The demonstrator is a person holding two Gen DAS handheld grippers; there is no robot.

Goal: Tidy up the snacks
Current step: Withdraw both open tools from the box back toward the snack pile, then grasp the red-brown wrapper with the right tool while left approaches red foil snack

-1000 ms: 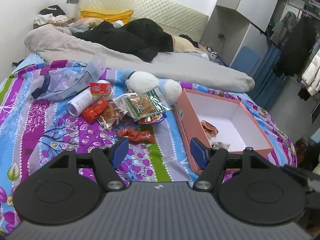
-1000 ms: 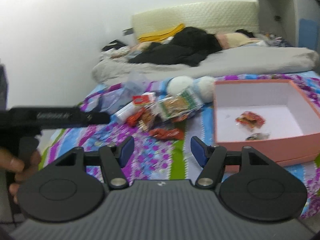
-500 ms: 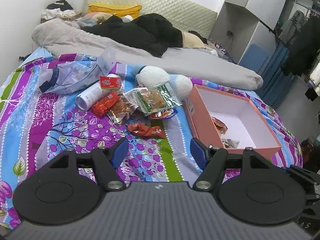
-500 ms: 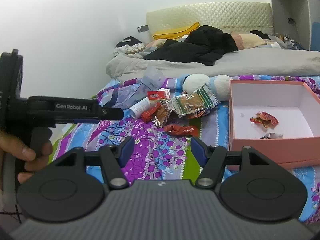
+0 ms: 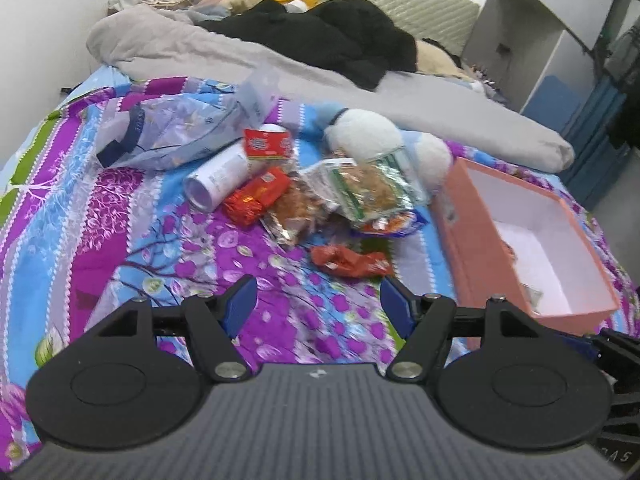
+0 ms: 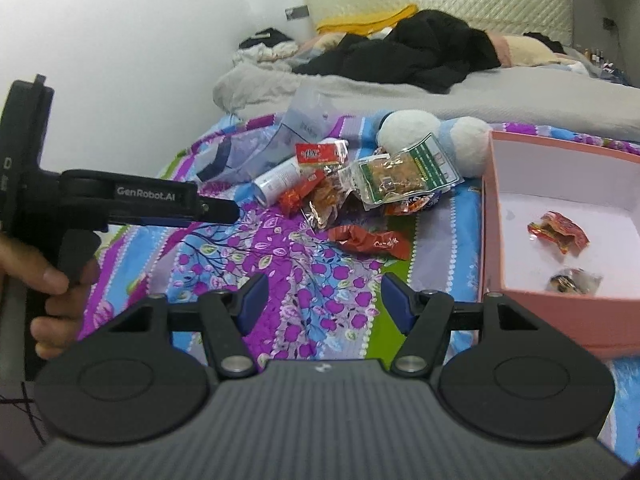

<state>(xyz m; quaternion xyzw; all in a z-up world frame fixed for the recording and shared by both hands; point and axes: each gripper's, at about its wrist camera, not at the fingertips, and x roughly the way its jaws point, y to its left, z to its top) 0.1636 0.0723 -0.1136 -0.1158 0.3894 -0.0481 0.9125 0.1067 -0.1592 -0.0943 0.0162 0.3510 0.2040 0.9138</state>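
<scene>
Nearest, the left gripper [image 5: 318,300] and the right gripper [image 6: 320,298] are both hovering wide and empty over the bed [image 5: 168,248], so a fresh pickup seems to be the step in hand. Just beyond them a crumpled red wrapper [image 5: 350,261] is lying alone, left of the pink box [image 6: 540,300], which is already holding two snacks. Farther off, the snack pile [image 5: 320,192] is waiting; the next move probably calls for lowering one gripper around the wrapper.

Both wrist views low over the bedspread [image 5: 120,240], facing the headboard, sharing snack pile [image 6: 360,192] and pink box [image 5: 464,216]
</scene>
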